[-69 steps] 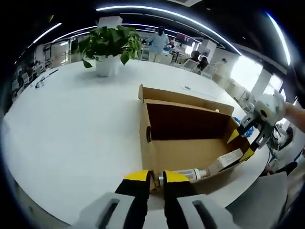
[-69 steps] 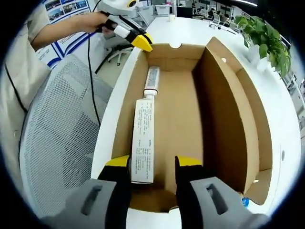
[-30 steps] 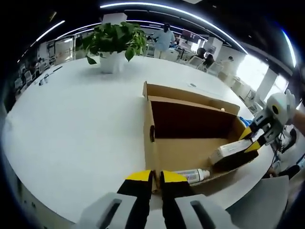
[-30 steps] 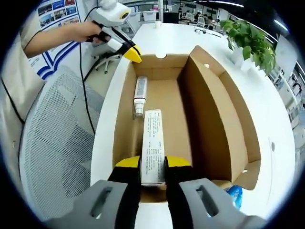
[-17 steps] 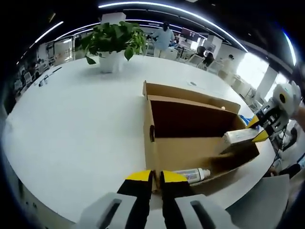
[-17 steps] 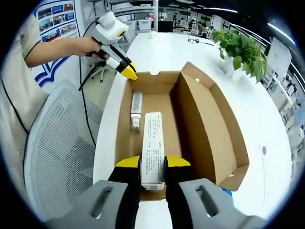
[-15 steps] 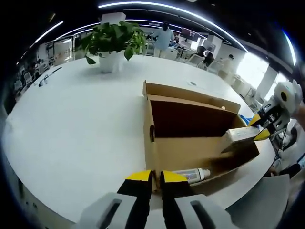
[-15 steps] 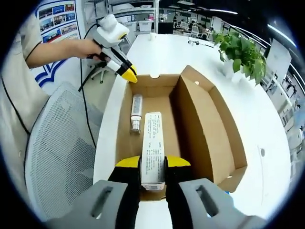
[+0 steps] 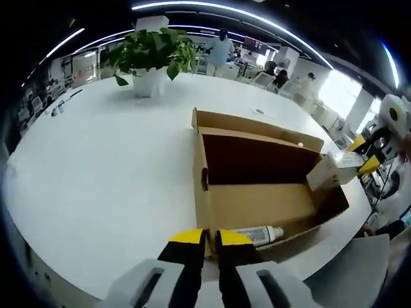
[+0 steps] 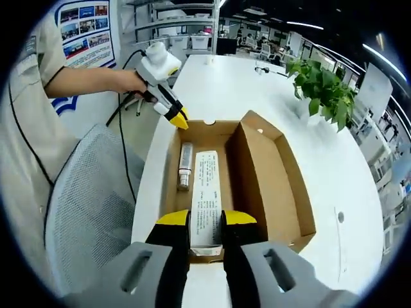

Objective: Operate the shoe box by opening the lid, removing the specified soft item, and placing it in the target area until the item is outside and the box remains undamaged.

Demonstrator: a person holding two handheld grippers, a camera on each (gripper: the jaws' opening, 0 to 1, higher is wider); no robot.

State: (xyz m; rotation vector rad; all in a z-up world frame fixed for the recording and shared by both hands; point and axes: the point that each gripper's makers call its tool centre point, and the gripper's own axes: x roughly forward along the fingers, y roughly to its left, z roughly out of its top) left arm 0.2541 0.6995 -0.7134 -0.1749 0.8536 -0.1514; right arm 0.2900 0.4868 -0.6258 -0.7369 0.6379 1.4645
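The right tool (image 10: 205,219) is clenched on the long white carton (image 10: 206,196), lifted above the open shoe box (image 10: 282,186); a tube (image 10: 185,165) lies on the box floor. The left tool (image 9: 210,239), jaws nearly together, appears to pinch the box's near wall, though contact is hard to confirm. Carry the carton clear of the walls, then lower it onto the white table (image 9: 96,160) beside the box, keeping the steadying grip light.

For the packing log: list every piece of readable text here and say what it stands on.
No text can be read.
White carton held by the right gripper: rows of fine print, too small.
Tube lying in the shoe box: label blurred.
Wall posters: blue graphics, wording illegible.
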